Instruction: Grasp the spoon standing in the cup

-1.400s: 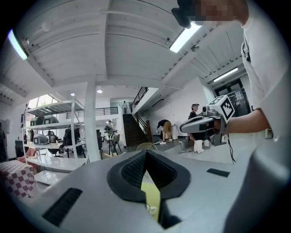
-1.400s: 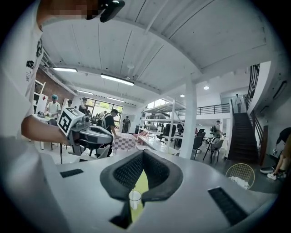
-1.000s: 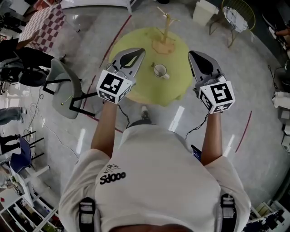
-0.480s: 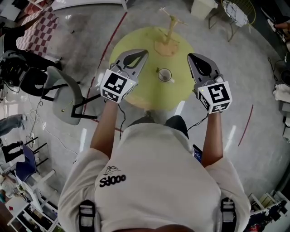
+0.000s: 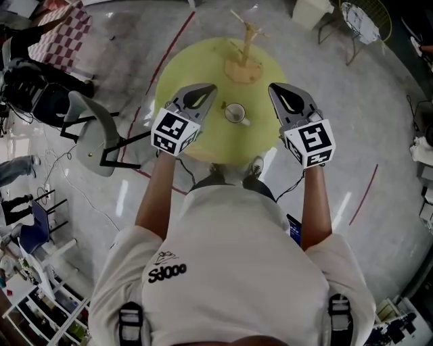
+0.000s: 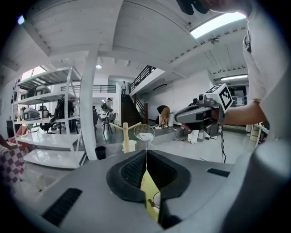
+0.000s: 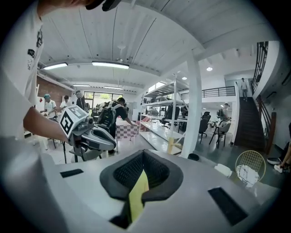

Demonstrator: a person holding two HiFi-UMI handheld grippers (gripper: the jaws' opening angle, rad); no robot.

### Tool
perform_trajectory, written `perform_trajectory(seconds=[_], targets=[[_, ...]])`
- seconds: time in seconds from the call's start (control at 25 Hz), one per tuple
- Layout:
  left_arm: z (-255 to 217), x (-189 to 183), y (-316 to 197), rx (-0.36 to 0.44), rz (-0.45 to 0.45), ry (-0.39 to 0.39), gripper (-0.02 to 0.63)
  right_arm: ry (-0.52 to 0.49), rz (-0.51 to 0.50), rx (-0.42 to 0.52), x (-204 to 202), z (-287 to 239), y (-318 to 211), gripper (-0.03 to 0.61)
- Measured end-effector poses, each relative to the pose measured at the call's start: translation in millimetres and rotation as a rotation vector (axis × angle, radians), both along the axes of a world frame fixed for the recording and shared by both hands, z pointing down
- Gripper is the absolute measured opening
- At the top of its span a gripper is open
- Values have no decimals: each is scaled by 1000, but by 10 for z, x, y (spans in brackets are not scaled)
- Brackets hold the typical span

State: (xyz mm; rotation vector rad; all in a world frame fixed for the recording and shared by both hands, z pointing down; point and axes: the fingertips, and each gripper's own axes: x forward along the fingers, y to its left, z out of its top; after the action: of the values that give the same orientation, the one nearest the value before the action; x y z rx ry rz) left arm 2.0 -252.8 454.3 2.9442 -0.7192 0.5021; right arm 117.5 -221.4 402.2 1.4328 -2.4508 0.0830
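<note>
A white cup stands near the middle of the round yellow-green table. I cannot make out a spoon in it from the head view. My left gripper hovers left of the cup with its jaws shut and empty. My right gripper hovers right of the cup, also shut and empty. In the left gripper view the tips meet, and the cup's rim and the table show below them. In the right gripper view only the table shows in the gap.
A wooden mug tree stands at the table's far side. A grey chair is on the floor to the left. Red tape lines cross the floor. A wire chair and a white bin stand at the back right.
The person has stepped closer to the table. Both grippers now sit nearer the cup on either side, and both have stayed shut.
</note>
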Motion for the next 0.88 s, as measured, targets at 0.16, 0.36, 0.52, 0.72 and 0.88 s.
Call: perform_trajectory(seconds=[0.16, 0.36, 0.52, 0.72, 0.88], targets=[[212, 115, 48, -41, -22, -42, 28, -3, -40, -39, 94, 199, 7, 15], [442, 124, 58, -87, -42, -79, 28, -7, -69, -84, 89, 401, 8, 15], [674, 110, 84, -139, -54, -114, 107, -1, -79, -113, 67, 536, 20, 15], [1020, 107, 66, -203, -68, -151, 109, 11, -76, -153, 68, 710, 42, 15], [1317, 100, 62, -248, -75, -180, 123, 22, -68, -177, 57, 834, 80, 15]])
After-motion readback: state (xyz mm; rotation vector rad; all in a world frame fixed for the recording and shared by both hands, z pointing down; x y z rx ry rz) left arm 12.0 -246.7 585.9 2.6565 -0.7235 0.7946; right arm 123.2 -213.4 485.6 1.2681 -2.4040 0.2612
